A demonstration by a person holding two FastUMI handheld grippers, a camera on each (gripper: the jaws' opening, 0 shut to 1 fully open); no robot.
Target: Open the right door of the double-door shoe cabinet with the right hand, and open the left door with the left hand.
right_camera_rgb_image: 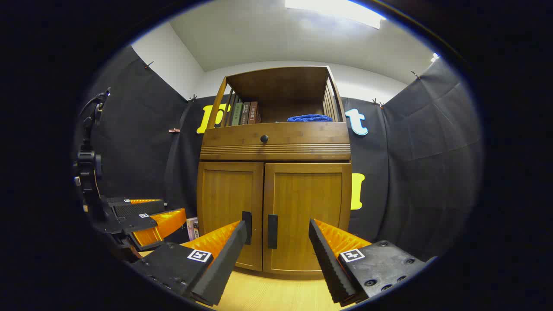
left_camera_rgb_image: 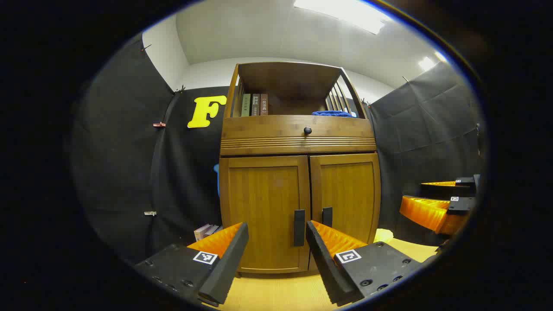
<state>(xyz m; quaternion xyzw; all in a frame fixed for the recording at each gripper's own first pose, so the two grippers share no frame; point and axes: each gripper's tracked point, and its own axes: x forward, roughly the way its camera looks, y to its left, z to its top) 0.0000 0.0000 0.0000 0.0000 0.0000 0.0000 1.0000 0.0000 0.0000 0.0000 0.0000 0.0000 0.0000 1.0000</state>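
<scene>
Nearest, the left gripper point(left_camera_rgb_image: 276, 242) hangs with its jaws spread wide and nothing between them, short of the shoe cabinet point(left_camera_rgb_image: 298, 172); the right gripper point(right_camera_rgb_image: 277, 239) is likewise agape and empty, a little to the right. Beyond them the cabinet stands on a pale wood floor point(left_camera_rgb_image: 276, 293), its left door point(left_camera_rgb_image: 264, 211) and right door point(right_camera_rgb_image: 304, 216) both closed, each handle point(left_camera_rgb_image: 299, 227) untouched. Farther up sit a knobbed drawer point(right_camera_rgb_image: 276, 139), books point(right_camera_rgb_image: 244, 113) and a blue cloth point(right_camera_rgb_image: 309, 118).
</scene>
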